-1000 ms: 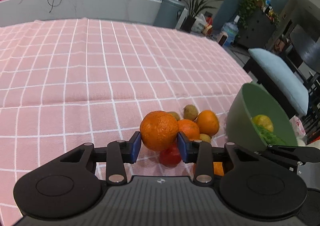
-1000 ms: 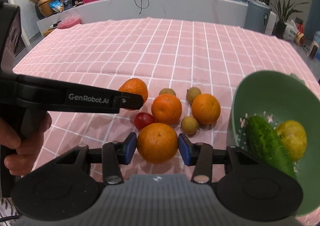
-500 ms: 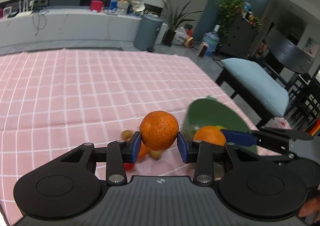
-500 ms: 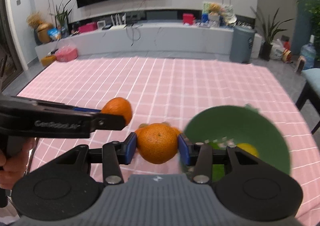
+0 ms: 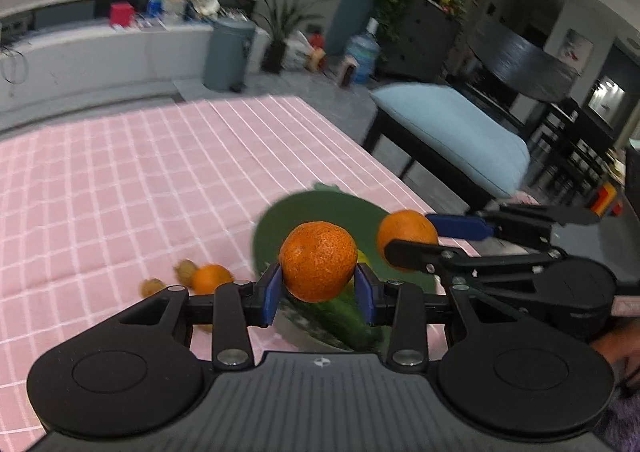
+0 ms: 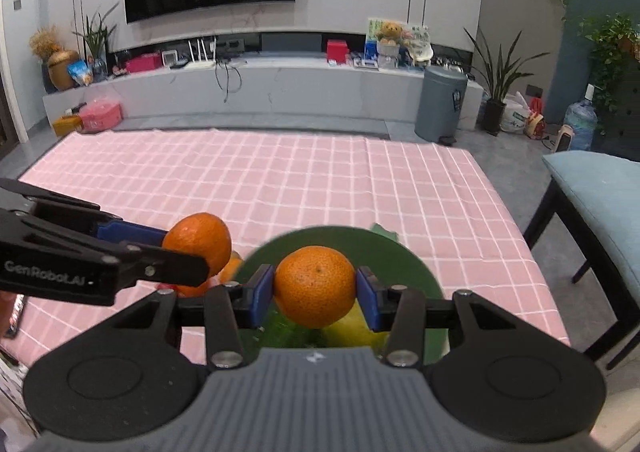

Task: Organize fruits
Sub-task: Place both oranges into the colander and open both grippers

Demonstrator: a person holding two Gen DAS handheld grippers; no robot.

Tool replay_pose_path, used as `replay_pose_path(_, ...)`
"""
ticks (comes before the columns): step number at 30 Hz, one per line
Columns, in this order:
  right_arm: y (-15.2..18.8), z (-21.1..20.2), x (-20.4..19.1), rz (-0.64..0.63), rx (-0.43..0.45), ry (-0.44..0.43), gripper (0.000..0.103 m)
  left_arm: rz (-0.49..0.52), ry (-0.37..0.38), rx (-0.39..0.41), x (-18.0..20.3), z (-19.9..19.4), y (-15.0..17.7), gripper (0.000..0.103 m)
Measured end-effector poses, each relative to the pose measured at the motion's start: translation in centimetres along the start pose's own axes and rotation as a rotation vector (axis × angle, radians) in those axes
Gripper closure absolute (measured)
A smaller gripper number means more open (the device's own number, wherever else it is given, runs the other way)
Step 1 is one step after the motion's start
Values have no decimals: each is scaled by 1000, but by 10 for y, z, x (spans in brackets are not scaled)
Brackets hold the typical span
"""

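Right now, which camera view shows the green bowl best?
The right wrist view: the bowl sits centred, its round rim mostly clear behind the held orange. The left wrist view shows the bowl blurred and largely covered by an orange and both tools.

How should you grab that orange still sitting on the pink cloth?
Take the round orange across its widest middle, coming straight down from above. It is a smooth ball, so any opposite sides work, but small brown fruits crowd one side, so set the gripper pads on the sides away from them.

Orange (image 6: 315, 286) above green bowl (image 6: 404, 256)
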State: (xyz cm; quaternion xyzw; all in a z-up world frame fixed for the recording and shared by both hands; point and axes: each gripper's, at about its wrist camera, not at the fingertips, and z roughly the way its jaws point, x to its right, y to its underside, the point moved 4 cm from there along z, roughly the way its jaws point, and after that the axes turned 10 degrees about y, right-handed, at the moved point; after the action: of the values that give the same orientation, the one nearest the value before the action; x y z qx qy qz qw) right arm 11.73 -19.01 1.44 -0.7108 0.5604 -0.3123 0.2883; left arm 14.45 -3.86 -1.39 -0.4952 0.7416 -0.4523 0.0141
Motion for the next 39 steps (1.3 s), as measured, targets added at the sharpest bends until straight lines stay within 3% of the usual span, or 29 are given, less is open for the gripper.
replay_pose_path(6,10,27,29,61,-127,-18,61,-25,39,-99,4,27,2,60)
replay_pose_path(14,30,58,25,-22,-250,-35,61,-69,-3,-160,-4,54,-7,59)
replay_pose_path(28,49,97,18,-157,-396,-32,60,28,-138,-262,-11,98,-15,59)
replay_pose_path(39,43,97,15,-171,-388,-22,60,25,-119,-245,-16,105,-23,58)
